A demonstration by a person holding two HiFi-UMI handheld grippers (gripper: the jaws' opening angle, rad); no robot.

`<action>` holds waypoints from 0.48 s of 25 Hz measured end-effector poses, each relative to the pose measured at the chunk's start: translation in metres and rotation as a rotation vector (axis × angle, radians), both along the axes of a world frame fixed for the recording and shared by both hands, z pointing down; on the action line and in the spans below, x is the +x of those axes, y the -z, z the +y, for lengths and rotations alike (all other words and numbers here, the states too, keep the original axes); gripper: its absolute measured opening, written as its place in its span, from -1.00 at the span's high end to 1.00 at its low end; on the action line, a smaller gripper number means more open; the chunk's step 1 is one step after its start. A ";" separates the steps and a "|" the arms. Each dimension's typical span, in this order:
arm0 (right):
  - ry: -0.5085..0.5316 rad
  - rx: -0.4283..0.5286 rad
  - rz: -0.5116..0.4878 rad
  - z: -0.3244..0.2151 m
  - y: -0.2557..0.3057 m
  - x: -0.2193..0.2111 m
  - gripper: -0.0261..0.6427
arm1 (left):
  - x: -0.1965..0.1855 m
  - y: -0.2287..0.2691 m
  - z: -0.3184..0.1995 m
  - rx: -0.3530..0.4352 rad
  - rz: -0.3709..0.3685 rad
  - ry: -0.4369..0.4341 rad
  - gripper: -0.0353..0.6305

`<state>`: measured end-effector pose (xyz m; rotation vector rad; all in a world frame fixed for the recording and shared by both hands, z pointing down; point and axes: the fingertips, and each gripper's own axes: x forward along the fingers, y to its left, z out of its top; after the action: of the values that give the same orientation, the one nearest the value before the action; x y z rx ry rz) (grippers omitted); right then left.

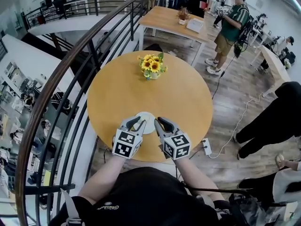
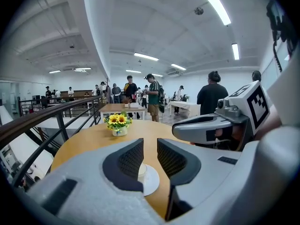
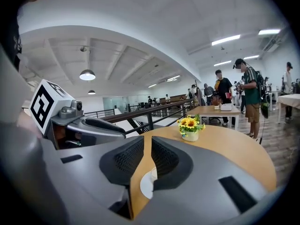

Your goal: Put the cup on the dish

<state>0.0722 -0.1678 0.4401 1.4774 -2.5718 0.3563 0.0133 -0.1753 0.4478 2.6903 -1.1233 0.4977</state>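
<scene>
Evidently the placing step is all but finished. Nearest the person, the left gripper is hovering above the round wooden worktop with its jaws a narrow gap apart and nothing between them. The right gripper beside it is showing its jaws pressed almost together, likewise empty.

Just beyond and below both grippers, the small white cup is standing upright on the round white dish, which is lying near the worktop's close edge. Neither gripper is touching either one.

Further across the worktop, a little white pot of yellow sunflowers is sitting well apart from the dish. Past it a curved dark metal railing is sweeping round, and a rectangular wooden table and a person in a green striped shirt are standing in the room behind.

Judging by this, the cup needs no correcting; the next move is probably just drawing both grippers clear without knocking it.
</scene>
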 end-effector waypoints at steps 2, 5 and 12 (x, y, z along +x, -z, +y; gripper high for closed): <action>-0.012 0.018 -0.008 0.000 0.007 0.001 0.80 | -0.001 0.007 -0.001 0.017 0.012 0.005 0.63; -0.013 0.036 -0.010 0.001 0.013 0.002 0.82 | -0.002 0.009 -0.001 0.017 0.021 0.016 0.63; 0.002 0.031 -0.008 0.006 0.010 -0.004 0.82 | -0.006 0.007 0.003 -0.004 0.032 0.031 0.63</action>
<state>0.0685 -0.1618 0.4297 1.4862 -2.5964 0.3234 0.0070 -0.1727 0.4406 2.6631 -1.1527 0.4503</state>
